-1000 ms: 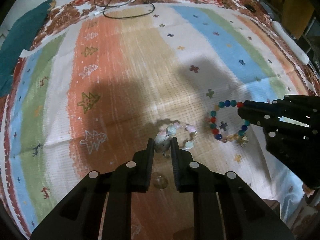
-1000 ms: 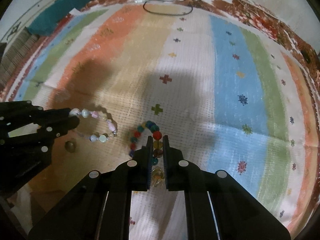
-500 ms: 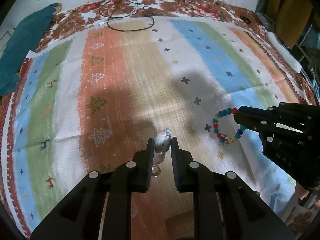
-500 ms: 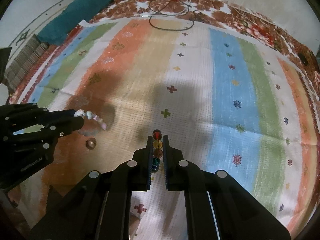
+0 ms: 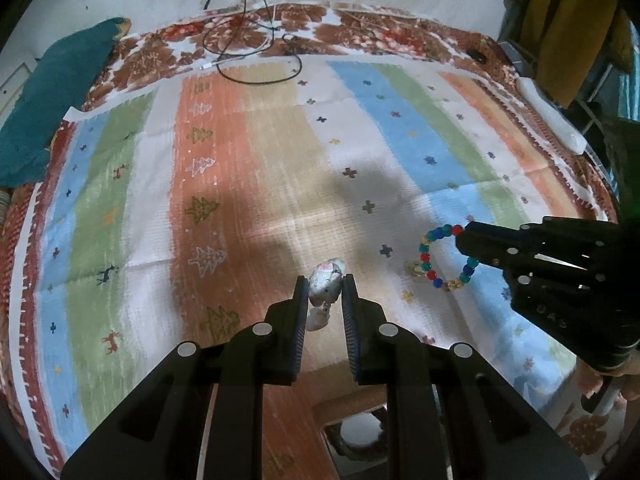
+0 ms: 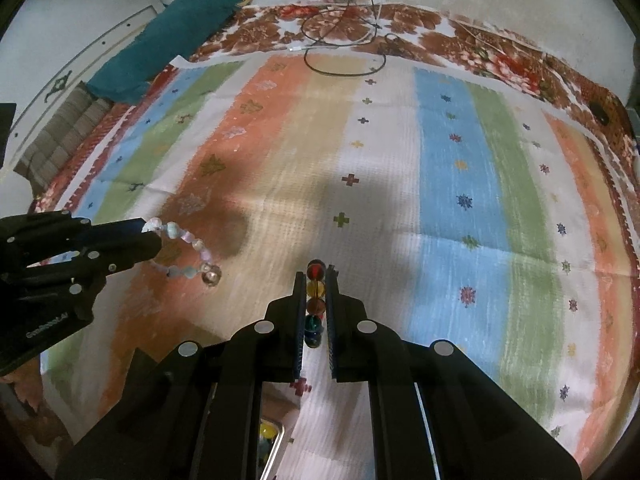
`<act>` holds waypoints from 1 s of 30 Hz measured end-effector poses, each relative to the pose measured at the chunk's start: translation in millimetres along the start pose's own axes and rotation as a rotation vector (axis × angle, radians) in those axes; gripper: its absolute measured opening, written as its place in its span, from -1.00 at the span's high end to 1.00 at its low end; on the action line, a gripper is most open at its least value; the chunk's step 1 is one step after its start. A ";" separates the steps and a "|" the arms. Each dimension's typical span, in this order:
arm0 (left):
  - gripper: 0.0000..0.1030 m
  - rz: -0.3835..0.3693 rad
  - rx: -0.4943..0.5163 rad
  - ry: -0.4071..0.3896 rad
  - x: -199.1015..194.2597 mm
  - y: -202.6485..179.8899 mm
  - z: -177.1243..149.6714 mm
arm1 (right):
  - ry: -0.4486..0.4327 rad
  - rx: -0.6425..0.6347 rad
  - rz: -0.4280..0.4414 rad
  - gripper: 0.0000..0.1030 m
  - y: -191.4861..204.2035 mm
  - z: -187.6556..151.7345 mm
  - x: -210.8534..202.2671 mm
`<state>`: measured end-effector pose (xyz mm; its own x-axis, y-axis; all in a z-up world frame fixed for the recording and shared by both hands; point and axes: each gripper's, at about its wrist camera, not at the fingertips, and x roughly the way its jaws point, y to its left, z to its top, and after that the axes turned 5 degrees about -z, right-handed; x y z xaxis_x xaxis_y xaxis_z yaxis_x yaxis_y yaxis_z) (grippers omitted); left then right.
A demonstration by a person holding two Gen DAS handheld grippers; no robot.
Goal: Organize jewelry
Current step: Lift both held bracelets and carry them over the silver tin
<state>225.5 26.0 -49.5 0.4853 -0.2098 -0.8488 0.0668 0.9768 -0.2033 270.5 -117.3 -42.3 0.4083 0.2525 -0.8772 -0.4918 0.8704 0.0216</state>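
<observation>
Bracelets are both picked up: left gripper (image 5: 325, 294) pinches the pale bracelet (image 6: 188, 252) between its tips, right gripper (image 6: 316, 280) squeezes the bright bracelet (image 5: 442, 258). Putting them away is left.

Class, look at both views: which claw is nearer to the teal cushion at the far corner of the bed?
Left. The left claw, gripping the pale bracelet, is on the teal cushion's side; the right claw, holding the colourful bracelet, is further away.

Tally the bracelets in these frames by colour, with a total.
Pale pastel bracelet, hanging from the left tool: 1
Multicoloured bracelet, hanging from the right tool: 1
Total: 2
</observation>
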 end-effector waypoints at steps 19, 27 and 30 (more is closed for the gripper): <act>0.68 -0.024 0.012 -0.029 -31.5 -19.2 -28.4 | -0.045 -0.012 0.016 0.80 12.1 -23.6 -33.5; 0.68 -0.031 0.014 -0.053 -47.6 -24.2 -41.4 | -0.072 -0.012 0.023 0.80 16.4 -34.1 -49.3; 0.68 -0.035 0.020 -0.060 -53.9 -27.1 -47.2 | -0.085 -0.018 0.031 0.80 19.5 -39.7 -57.5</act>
<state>156.4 8.9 -21.3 0.5337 -0.2416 -0.8105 0.1020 0.9697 -0.2219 206.9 -131.7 -10.5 0.4561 0.3147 -0.8324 -0.5187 0.8541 0.0387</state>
